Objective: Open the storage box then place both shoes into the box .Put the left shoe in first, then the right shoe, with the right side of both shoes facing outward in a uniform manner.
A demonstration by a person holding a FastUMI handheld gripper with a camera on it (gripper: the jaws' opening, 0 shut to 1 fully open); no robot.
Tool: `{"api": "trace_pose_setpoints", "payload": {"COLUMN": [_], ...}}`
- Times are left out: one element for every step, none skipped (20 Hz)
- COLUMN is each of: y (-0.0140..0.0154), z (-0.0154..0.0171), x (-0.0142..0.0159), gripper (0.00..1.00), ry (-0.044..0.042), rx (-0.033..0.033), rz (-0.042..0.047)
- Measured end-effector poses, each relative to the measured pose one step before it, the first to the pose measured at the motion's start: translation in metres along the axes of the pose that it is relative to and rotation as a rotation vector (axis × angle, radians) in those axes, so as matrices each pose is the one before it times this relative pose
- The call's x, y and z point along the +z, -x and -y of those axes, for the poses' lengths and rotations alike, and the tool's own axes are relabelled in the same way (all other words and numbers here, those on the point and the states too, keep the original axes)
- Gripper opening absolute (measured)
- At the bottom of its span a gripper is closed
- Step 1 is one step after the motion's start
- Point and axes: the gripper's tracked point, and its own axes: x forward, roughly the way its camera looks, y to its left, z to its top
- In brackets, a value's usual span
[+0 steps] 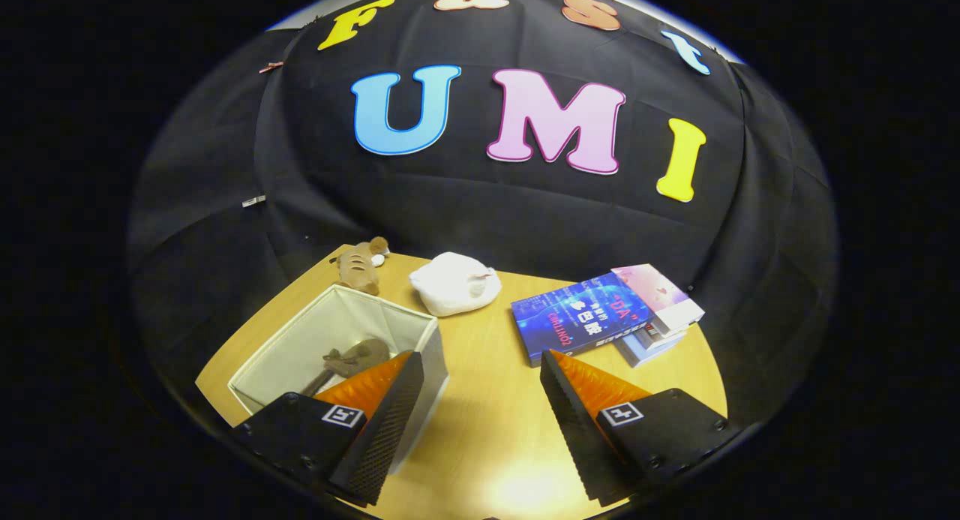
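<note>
Gripper spread wide, holding nothing, above the tabletop. Storage box open beside the left finger, one brown shoe inside. Beyond it: second brown shoe, white cloth bundle, stacked books.

A staged recording booth is showing here, not a lived-in room: black cloth is hanging as the back wall behind a round wooden table, where household props are lying, namely stacked books, a plush toy and a white fabric storage box.
</note>
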Motion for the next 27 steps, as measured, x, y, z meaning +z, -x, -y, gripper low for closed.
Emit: {"api": "trace_pose_setpoints", "payload": {"y": [0.00956, 0.00760, 0.00759, 0.00783, 0.00790, 0.00743, 0.00597, 0.00724, 0.00678, 0.00594, 0.00700, 0.00472, 0.00485, 0.00352, 0.00310, 0.00364, 0.00237, 0.00085, -0.00018, 0.00037, 0.00023, -0.00003, -0.00143, -0.00129, -0.00025, -0.00090, 0.00032], "z": [0.01450, 0.01221, 0.01319, 0.01216, 0.01265, 0.01152, 0.00977, 0.00819, 0.00948, 0.00862, 0.00939, 0.01136, 0.00974, 0.00734, 0.00882, 0.00830, 0.00599, 0.00584, 0.00650, 0.00447, 0.00180, 0.00249, 0.00317, 0.00339, 0.00246, 0.00042, 0.00081], "x": [0.00391, 0.00409, 0.00410, 0.00578, 0.00513, 0.00627, 0.00562, 0.00460, 0.00563, 0.00453, 0.00347, 0.00496, 0.00390, 0.00329, 0.00067, 0.00089, 0.00101, -0.00045, -0.00062, -0.00166, -0.00189, -0.00193, -0.00139, -0.00048, 0.00050, -0.00076, -0.00066], "gripper": [0.98, 0.98, 0.98, 0.98, 0.98, 0.98, 0.98, 0.98, 0.98, 0.98, 0.98, 0.98, 0.98, 0.98, 0.98, 0.98, 0.98, 0.98, 0.98, 0.98, 0.98, 0.98, 0.98, 0.98, 0.98, 0.98, 0.98], "ry": [0.00682, 0.00363, 0.00274, 0.00355, 0.00792, 0.01190, 0.00396, -0.00480, -0.01366, -0.01823, -0.01650, -0.00477, -0.00671, -0.00349, -0.00098, 0.00023, 0.00070, -0.00026, -0.00132, -0.00686, -0.01106, -0.00864, -0.00337, -0.00091, -0.00193, -0.00330, -0.00132], "rx": [-0.00625, -0.00518, -0.00565, -0.00625, -0.00689, -0.00606, -0.00109, 0.00023, -0.00474, -0.00514, -0.00789, -0.01219, -0.00870, -0.00656, -0.01054, -0.00811, -0.00460, -0.00479, -0.00765, -0.00242, 0.00161, 0.00262, 0.00072, -0.00247, -0.00136, 0.00415, 0.00108], "rz": [0.02224, 0.01807, 0.01783, 0.01871, 0.01640, 0.01764, 0.01837, 0.01353, 0.01525, 0.00956, 0.01023, 0.01350, 0.01585, 0.01635, 0.00859, 0.00764, 0.00301, 0.00364, 0.00080, -0.00081, -0.00651, -0.00398, -0.00483, 0.00006, 0.00193, -0.00191, -0.00072]}}
